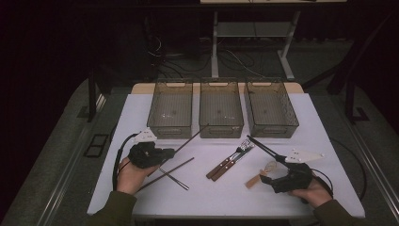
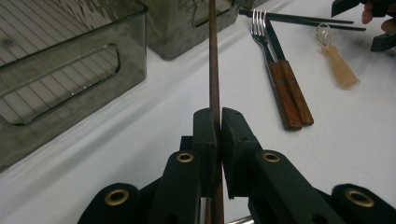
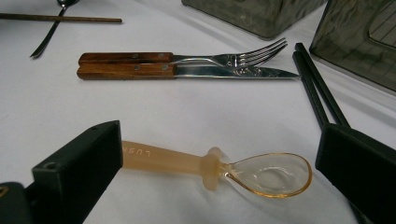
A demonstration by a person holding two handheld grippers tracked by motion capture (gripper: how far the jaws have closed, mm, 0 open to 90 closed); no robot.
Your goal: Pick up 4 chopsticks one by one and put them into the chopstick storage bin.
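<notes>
- From the high view I see the white table with three smoky bins across its far side: the left bin, middle bin and right bin. They stand side by side with narrow gaps between them.
- The open room is the near half of the table. Its near edge runs just under my forearms, and the side edges are well apart from both grippers.
- My left gripper has its jaws pressed together on a brown chopstick. The stick runs straight out between the pads toward the gap between the left and middle bins, its far end near the middle bin's front wall.
- In the high view the left gripper sits near the table's left side, the hand behind it low over the cloth, wrist pointing forward and to the right.
- Two more thin sticks lie crossed just beside that hand.
- My right gripper is wide open, one jaw on each side of an amber spoon that lies flat on the table. The left pad is at the handle's end; I cannot tell if it touches.
- A fork and knife with wooden handles lie together beyond the spoon, and black chopsticks run past the right jaw toward the bins.
</notes>
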